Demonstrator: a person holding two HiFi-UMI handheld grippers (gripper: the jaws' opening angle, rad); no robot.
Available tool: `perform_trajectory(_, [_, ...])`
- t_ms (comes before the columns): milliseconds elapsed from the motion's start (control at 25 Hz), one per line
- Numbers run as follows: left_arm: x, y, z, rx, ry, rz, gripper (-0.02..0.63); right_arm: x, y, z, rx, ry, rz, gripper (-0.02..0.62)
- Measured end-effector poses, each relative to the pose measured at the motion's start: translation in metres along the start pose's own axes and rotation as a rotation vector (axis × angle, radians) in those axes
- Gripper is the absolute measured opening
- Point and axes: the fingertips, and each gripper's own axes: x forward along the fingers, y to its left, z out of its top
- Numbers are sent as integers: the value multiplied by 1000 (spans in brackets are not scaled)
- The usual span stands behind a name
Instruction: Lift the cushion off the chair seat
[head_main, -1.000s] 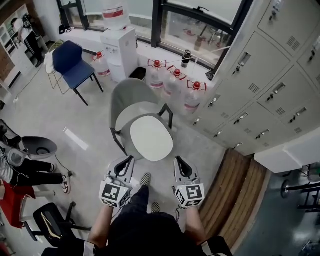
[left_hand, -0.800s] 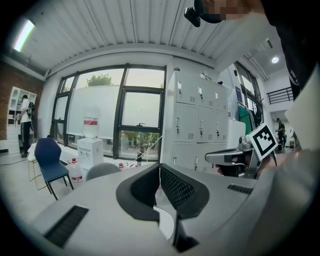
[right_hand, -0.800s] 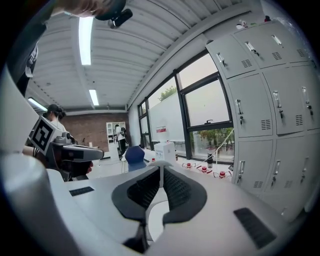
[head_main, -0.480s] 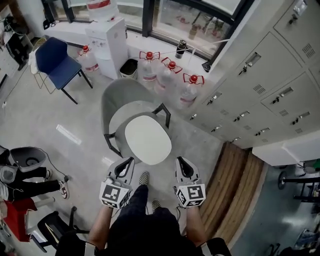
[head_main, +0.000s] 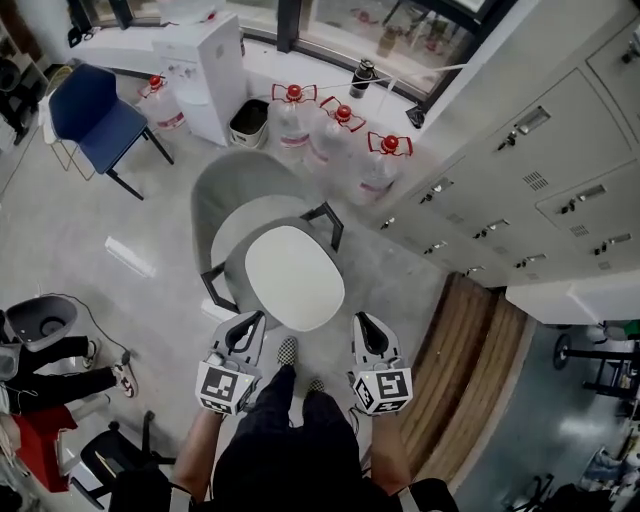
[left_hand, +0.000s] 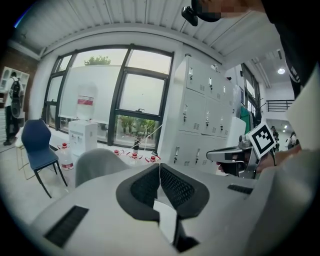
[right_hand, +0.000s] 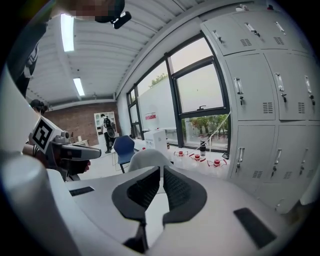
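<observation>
Over the seat of the grey chair (head_main: 222, 190) the white oval cushion (head_main: 295, 277) lies flat, and it now sits closer to both tools than a second ago. The left gripper (head_main: 256, 318) and right gripper (head_main: 362, 320) have come forward and down until their tips flank its near rim, though neither touches it. Both pairs of jaws are pressed together with nothing between them. I judge the approach nearly done and the lift not yet begun, since the jaws must part before they can take an edge. Far beyond the chair, three clear water jugs (head_main: 340, 135) with red caps stand by the window, their fill level unclear. A small waste bin (head_main: 248, 122) beside the water dispenser (head_main: 205, 70) shows only a dark interior, and the lockers (head_main: 540, 150) at right are shut.
</observation>
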Motion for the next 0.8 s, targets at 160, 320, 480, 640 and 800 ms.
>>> perform_trajectory(160, [20, 7, -11, -5, 17, -3, 20, 17, -13, -10, 11, 14, 3, 42])
perform_trajectory(320, [47, 12, -27, -27, 8, -1, 20, 37, -21, -29, 16, 36, 24, 43])
perform_trajectory(480, [74, 12, -51, -33, 56, -9, 20, 61, -31, -52, 35, 57, 55, 41])
perform_trajectory(640, [96, 10, -75, -54, 69, 11, 20, 84, -42, -80, 48, 87, 92, 41])
perform_trajectory(800, [109, 10, -100, -82, 127, 30, 20, 103, -53, -101, 56, 109, 119, 42])
